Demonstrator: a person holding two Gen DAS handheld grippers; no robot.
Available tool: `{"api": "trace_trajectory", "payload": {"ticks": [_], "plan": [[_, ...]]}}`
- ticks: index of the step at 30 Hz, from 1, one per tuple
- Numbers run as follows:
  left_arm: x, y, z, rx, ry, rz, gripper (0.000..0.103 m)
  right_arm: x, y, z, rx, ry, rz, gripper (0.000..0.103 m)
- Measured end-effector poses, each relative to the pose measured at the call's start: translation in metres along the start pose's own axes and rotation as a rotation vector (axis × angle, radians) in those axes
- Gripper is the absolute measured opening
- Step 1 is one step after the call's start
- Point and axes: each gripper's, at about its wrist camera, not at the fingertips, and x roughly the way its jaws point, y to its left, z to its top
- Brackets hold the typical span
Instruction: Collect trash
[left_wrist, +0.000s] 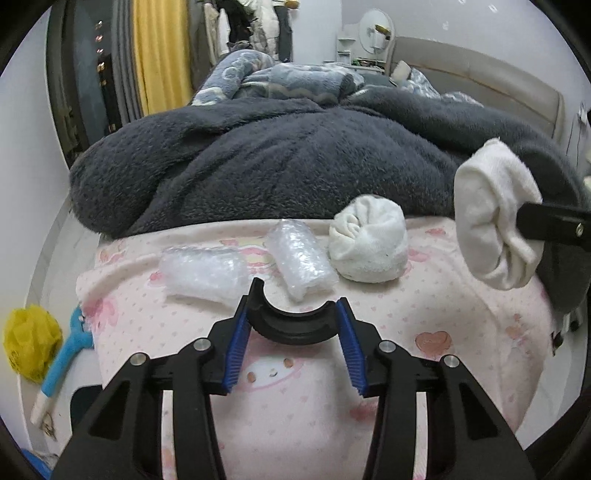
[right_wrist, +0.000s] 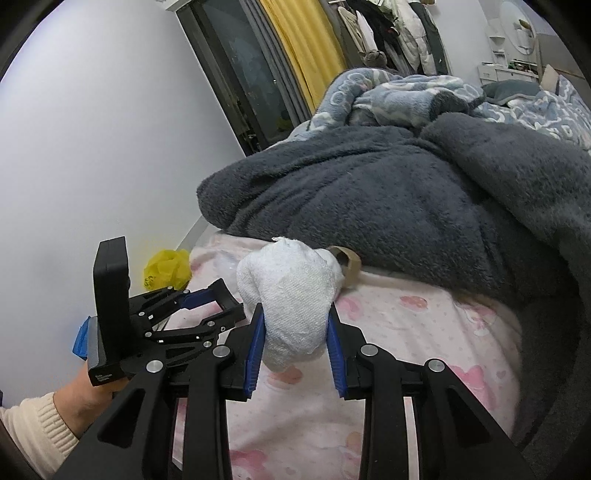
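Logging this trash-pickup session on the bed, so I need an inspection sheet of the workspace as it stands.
Surface: pink cartoon-print sheet, dark grey blanket bunched behind.
Job's things: two bubble-wrap pieces, white sock roll, cardboard tape core.
Clutter: yellow bag, blue-handled tool off the bed.
Grippers: left gripper open, empty; right gripper shut on white rolled sock.
Cables: nothing seen.
Surroundings: yellow curtain, hanging clothes, white vanity.
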Motion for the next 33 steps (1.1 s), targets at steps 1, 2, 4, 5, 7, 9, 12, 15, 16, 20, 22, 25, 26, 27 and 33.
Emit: {"api": "trace_trajectory", "payload": {"ticks": [1,2,4,5,7,9,12,15,16,20,22,25,26,27,33], "plan": [[-0.003,0.003,0.0,-0.012,-0.003,-0.003,0.049,0.0,0.002,0.0,-0.002,-0.001,0.002,0.032],[-0.007,0.006,0.0,-0.023,-0.004,-0.006,0.049,0.0,0.004,0.001,-0.003,-0.002,0.004,0.032],[-0.013,0.01,-0.001,-0.039,-0.008,-0.005,0.049,0.001,0.008,0.003,-0.005,-0.004,0.008,0.032],[-0.016,0.014,-0.002,-0.05,-0.009,-0.004,0.049,0.001,0.009,0.004,-0.005,-0.007,0.009,0.032],[-0.022,0.022,-0.004,-0.068,-0.011,-0.002,0.049,0.002,0.015,0.007,-0.004,-0.014,0.014,0.032],[-0.027,0.03,-0.006,-0.085,-0.012,0.003,0.049,0.003,0.022,0.011,-0.007,-0.023,0.021,0.032],[-0.034,0.045,-0.009,-0.118,-0.015,0.016,0.049,0.006,0.035,0.017,-0.02,-0.032,0.036,0.032],[-0.042,0.061,-0.015,-0.157,-0.016,0.037,0.049,0.01,0.051,0.022,-0.039,-0.036,0.051,0.032],[-0.045,0.068,-0.017,-0.168,-0.016,0.045,0.049,0.011,0.055,0.023,-0.045,-0.037,0.055,0.032],[-0.051,0.094,-0.027,-0.213,-0.011,0.079,0.049,0.018,0.076,0.029,-0.072,-0.043,0.071,0.032],[-0.054,0.108,-0.032,-0.239,-0.003,0.088,0.049,0.022,0.086,0.032,-0.082,-0.042,0.08,0.032],[-0.056,0.127,-0.041,-0.279,0.009,0.105,0.049,0.028,0.1,0.034,-0.096,-0.039,0.092,0.032],[-0.056,0.133,-0.043,-0.29,0.013,0.109,0.049,0.03,0.105,0.035,-0.101,-0.037,0.096,0.032],[-0.057,0.139,-0.046,-0.301,0.018,0.115,0.049,0.034,0.11,0.037,-0.107,-0.035,0.101,0.032],[-0.058,0.172,-0.068,-0.348,0.058,0.155,0.049,0.052,0.137,0.039,-0.134,-0.016,0.125,0.032]]}}
